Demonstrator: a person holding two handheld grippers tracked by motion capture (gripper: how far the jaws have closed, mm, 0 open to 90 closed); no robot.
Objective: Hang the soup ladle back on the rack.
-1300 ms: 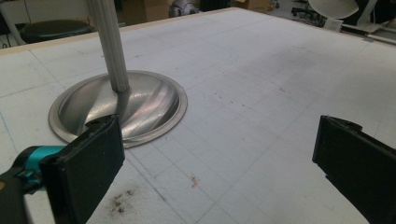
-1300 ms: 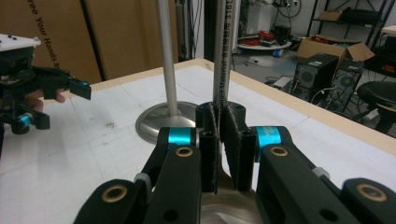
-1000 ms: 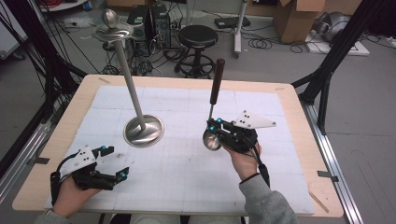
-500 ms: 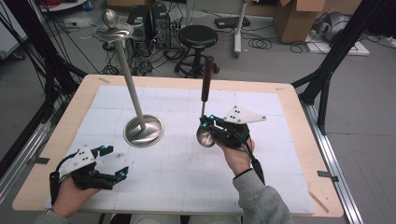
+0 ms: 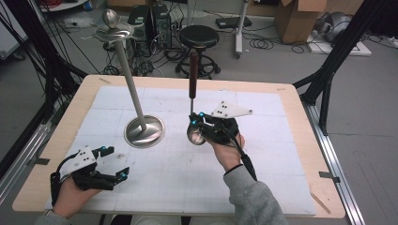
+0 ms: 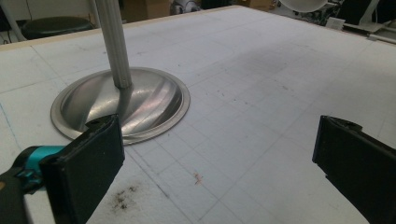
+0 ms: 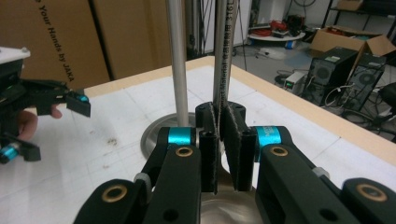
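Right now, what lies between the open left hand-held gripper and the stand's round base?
Nothing: in the left gripper view, bare white mat separates the left hand-held gripper from the stand base.

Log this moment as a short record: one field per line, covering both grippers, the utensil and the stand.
right gripper: shut on the ladle's thin metal shaft, just above the bowl
ladle: upright, bowl at the bottom, dark handle on top
left gripper: open, nothing between the jaws, low over the table near the front left
stand: steel pole on a round base, dish and ball on top, left of the ladle
table: white gridded mat on a wooden top
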